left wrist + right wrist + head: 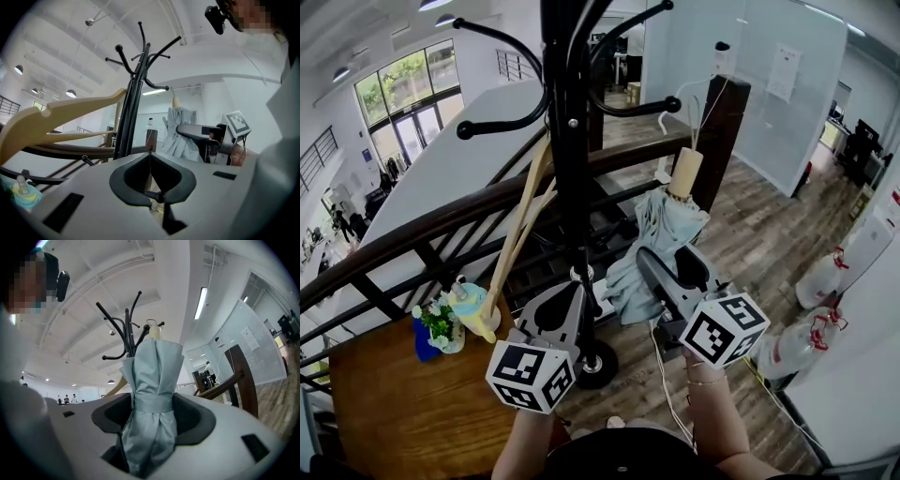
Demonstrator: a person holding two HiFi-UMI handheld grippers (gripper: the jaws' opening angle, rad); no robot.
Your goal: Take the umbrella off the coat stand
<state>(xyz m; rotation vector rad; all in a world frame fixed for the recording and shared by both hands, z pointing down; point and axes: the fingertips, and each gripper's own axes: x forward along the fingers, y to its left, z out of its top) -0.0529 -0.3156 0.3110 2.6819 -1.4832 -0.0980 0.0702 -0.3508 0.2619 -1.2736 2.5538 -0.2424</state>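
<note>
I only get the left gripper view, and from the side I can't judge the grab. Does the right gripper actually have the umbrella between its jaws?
Observer: Yes. The right gripper view shows the right gripper with both jaws pressed against the folded umbrella at its strap-wrapped waist.
Operator: Is it off the coat stand?
Observer: I can't tell. That same view shows a thin loop on top of the umbrella's handle, right beside a hook tip of the coat stand. Whether the loop is hooked on is too small to see.
</note>
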